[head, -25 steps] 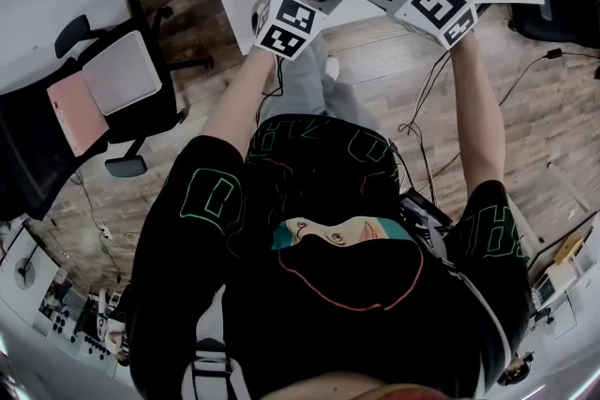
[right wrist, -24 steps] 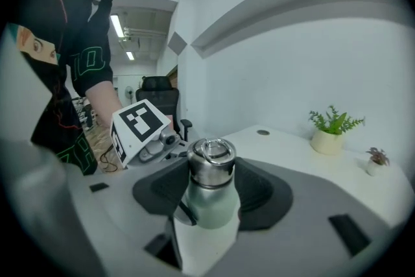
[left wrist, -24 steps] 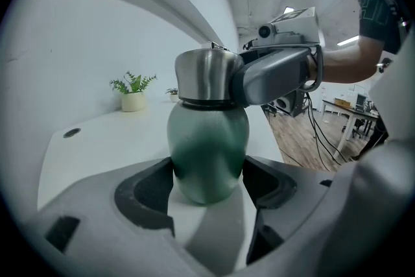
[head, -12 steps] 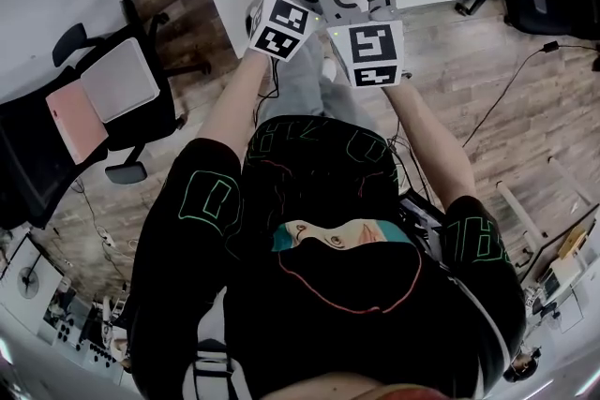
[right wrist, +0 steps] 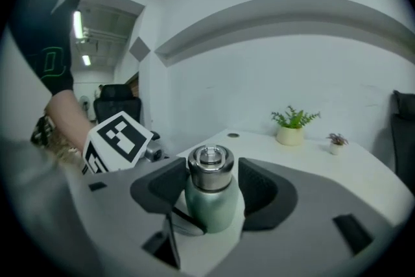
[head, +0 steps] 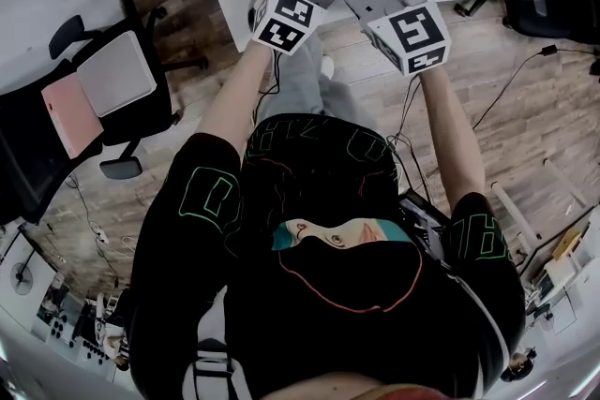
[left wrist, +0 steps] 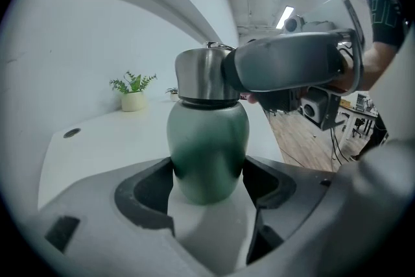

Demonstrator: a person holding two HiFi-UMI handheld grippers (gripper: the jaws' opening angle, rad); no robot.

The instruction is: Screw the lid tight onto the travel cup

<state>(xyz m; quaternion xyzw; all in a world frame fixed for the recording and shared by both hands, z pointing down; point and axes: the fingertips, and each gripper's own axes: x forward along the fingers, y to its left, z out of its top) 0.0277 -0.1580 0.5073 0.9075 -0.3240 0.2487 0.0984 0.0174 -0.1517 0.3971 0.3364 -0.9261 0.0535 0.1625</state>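
The cup stands at the table's near edge. The left gripper clamps its green body so it can't spin. The right gripper straddles the lid, its jaws just now easing apart, probably to re-grip for another twist.

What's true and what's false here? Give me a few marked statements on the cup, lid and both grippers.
1. The fingers of the left gripper clasp the cup by its green body, below the lid. True.
2. A potted plant stands on the table. True.
3. The lid lies on the table beside the cup. False: it sits on top of the cup.
4. The right gripper is well away from the cup. False: the lid stands between the right gripper's fingers, which have just been opening.
5. The cup is upright. True.
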